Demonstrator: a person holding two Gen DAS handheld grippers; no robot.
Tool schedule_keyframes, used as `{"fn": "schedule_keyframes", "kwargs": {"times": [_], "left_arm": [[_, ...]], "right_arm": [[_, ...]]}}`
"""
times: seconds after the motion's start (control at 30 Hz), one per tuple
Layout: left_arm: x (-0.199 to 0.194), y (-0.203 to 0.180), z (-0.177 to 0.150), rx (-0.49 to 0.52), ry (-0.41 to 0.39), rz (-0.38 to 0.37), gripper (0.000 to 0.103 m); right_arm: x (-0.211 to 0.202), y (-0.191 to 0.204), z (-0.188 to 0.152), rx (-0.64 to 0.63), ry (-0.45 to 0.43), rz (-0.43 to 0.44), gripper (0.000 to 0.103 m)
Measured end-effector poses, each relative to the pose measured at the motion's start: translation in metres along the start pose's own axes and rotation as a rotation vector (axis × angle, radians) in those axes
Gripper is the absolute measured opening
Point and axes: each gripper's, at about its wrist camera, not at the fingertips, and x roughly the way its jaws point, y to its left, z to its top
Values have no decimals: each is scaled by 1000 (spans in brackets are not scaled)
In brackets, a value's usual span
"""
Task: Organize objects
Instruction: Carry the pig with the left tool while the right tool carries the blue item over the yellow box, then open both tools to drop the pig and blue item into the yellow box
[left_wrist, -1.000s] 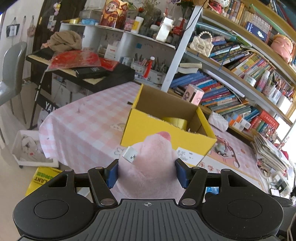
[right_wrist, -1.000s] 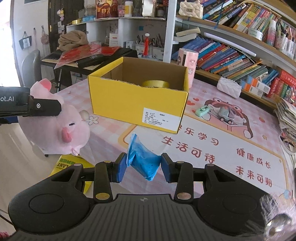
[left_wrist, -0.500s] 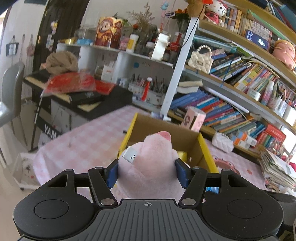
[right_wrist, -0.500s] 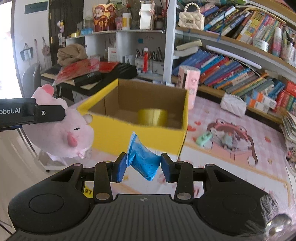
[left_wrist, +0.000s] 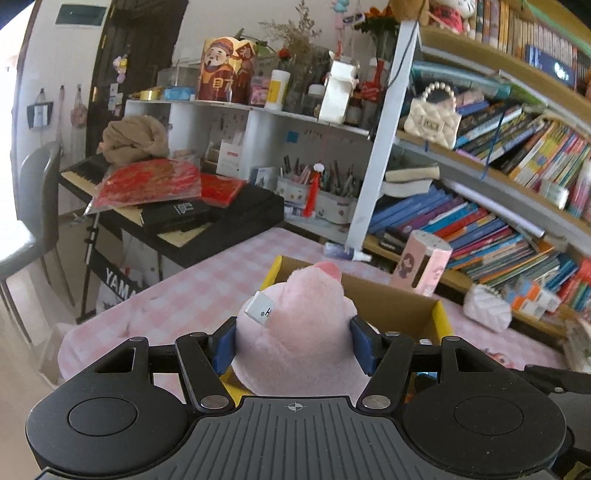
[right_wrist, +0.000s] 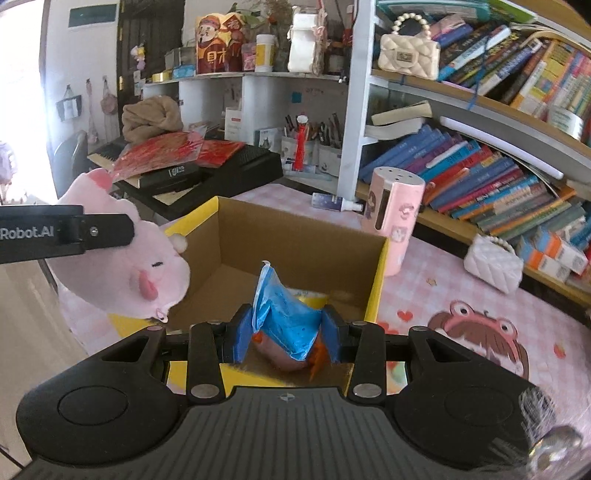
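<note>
My left gripper (left_wrist: 293, 345) is shut on a pink plush pig (left_wrist: 299, 332) and holds it above the near left edge of the yellow cardboard box (left_wrist: 399, 310). The pig also shows in the right wrist view (right_wrist: 136, 269), left of the box (right_wrist: 295, 236). My right gripper (right_wrist: 286, 334) is shut on a blue plastic packet (right_wrist: 286, 314) and holds it over the open box. A yellow tape roll (right_wrist: 312, 297) lies inside the box, mostly hidden behind the packet.
The box stands on a pink checked tablecloth (right_wrist: 461, 295). A pink cylinder container (right_wrist: 393, 229) stands just right of the box, a white quilted pouch (right_wrist: 493, 262) beyond it. Bookshelves (right_wrist: 498, 147) run along the right; a keyboard with clutter (left_wrist: 173, 206) is behind left.
Both grippers have moved forward and up over the box. The packet is now above the box opening, and the pig has come to the box's left edge.
</note>
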Motion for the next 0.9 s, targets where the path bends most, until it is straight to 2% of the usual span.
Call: {"fn": "schedule_keyframes", "kwargs": {"times": [0.23,0.47,0.7,0.9], "left_arm": [[35,-16,0,73,56,31,62],[56,-22,-9,95,130,46,63],[66,-26,-18,104,179,29,64],[65,-24,-23,94,194,16,70]], "right_arm": [[46,-2,3,-61,89,62,38],[67,-7,-3,-33,157,81,38],[73,-3,-4,-79,157,79,38],[74,-3,-3,-80,162,76,38]]}}
